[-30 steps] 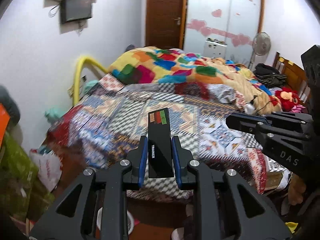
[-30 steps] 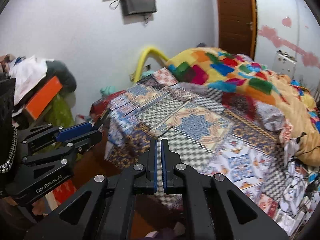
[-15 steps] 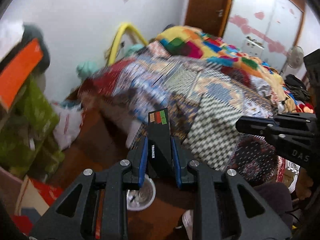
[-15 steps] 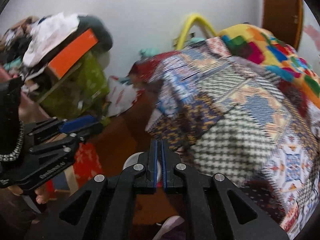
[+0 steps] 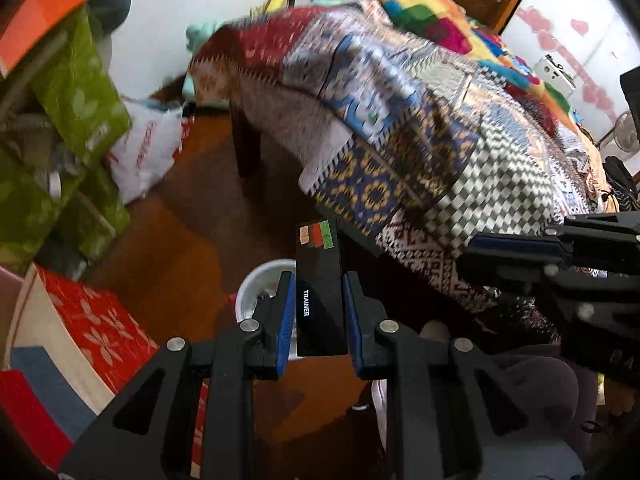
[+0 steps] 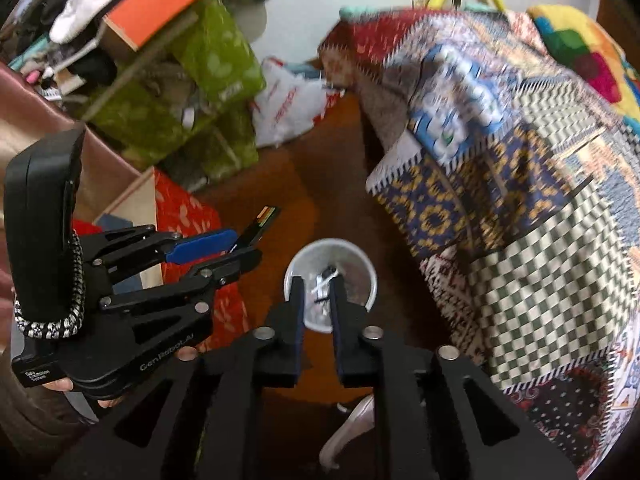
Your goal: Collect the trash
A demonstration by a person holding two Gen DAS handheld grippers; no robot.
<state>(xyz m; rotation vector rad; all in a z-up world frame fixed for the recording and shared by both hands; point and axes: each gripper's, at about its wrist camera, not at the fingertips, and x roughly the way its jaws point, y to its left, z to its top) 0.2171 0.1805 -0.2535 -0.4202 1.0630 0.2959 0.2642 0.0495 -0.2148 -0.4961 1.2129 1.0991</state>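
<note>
1. A black box (image 5: 320,292) is clamped upright between the left gripper (image 5: 318,312) pads.
2. The right gripper (image 6: 316,304) has just been opening; nothing is held.
3. A white bin (image 6: 352,268) is seen on the floor below both.

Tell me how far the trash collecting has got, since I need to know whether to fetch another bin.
Done: the white bin on the floor already holds some scraps. In hand: the left gripper is clamped on a black card above the bin, not yet dropped. The right gripper has just been opening, with nothing between its fingers. Left: releasing the card; whether more trash remains cannot be told.
</note>
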